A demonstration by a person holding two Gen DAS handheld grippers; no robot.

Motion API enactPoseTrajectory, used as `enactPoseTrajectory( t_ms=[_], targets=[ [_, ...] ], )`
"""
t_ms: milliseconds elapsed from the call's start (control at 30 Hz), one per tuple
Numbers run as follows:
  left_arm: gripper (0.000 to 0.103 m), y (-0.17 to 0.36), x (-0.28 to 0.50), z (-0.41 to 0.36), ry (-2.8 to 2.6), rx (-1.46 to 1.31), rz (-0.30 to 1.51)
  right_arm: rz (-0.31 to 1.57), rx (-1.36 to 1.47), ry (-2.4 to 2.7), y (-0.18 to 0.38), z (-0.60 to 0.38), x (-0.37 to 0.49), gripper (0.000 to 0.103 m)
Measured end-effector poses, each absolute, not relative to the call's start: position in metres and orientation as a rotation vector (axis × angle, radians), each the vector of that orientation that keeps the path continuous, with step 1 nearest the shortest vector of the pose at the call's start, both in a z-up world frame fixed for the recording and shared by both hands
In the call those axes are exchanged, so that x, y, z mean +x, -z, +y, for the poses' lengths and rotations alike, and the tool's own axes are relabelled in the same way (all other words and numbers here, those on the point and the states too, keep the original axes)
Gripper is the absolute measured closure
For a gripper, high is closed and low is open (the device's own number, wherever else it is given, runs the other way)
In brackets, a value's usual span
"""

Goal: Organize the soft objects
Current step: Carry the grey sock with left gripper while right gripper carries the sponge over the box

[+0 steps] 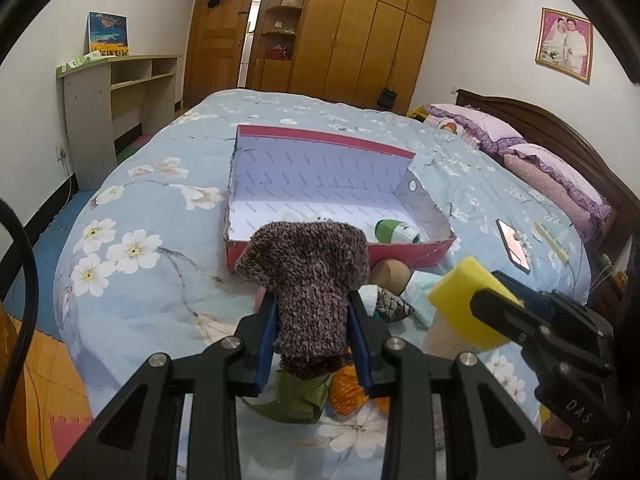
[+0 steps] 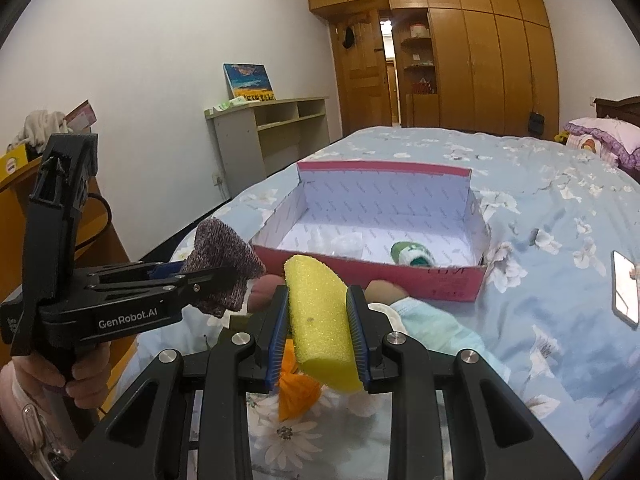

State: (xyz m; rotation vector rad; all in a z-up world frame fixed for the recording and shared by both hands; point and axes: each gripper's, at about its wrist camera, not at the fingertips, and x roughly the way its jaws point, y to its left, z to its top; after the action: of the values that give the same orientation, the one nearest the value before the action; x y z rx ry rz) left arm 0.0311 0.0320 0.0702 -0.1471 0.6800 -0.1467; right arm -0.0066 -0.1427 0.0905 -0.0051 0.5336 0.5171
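My left gripper is shut on a brown knitted sock, held above the bed just short of the pink cardboard box; the sock also shows in the right wrist view. My right gripper is shut on a yellow sponge, also seen in the left wrist view, to the right of the left gripper. The box holds a green-and-white rolled sock and a clear plastic item. Other soft items lie under the grippers: an orange piece, a green cloth, a light blue cloth.
A phone lies on the floral bedspread right of the box. Purple pillows and a wooden headboard are at the far right. A desk shelf stands by the left wall, wardrobes behind.
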Motion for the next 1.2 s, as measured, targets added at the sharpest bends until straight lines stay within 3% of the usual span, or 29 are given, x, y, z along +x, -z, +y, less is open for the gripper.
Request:
enactPoseTrajectory(
  t_ms=[1200],
  targets=[
    [0.069, -0.089, 0.099, 0.019, 0.128, -0.108, 0.673, 0.484, 0.027, -0.428, -0.124, -0.168, 0.071, 0.073]
  ],
)
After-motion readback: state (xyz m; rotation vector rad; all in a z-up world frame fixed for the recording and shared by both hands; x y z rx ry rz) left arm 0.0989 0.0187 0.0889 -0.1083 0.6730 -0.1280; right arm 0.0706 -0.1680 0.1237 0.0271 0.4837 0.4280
